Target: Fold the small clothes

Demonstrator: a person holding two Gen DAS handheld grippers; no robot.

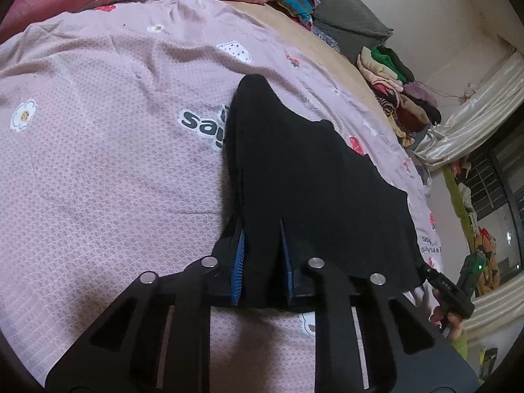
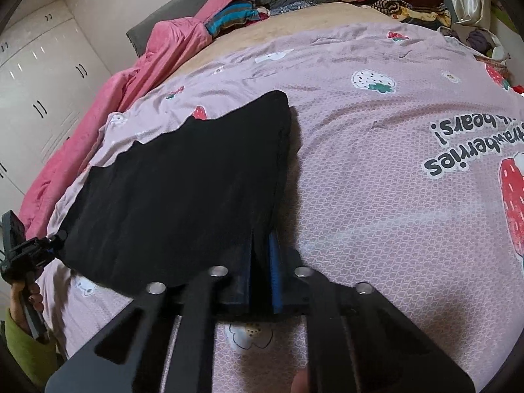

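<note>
A small black garment (image 1: 308, 170) is stretched between both grippers, its far part resting on the pink bedsheet (image 1: 98, 150). My left gripper (image 1: 262, 229) is shut on its near left corner, blue pads pinching the cloth. My right gripper (image 2: 262, 239) is shut on the near right corner of the black garment (image 2: 183, 190). The right gripper also shows at the right edge of the left wrist view (image 1: 452, 291), and the left gripper at the left edge of the right wrist view (image 2: 26, 255).
The pink sheet (image 2: 376, 196) with strawberry prints covers the bed. A pink blanket (image 2: 131, 75) and striped clothes (image 2: 232, 13) lie at the head. A pile of clothes (image 1: 396, 95) sits along the far side. White wardrobes (image 2: 36, 75) stand left.
</note>
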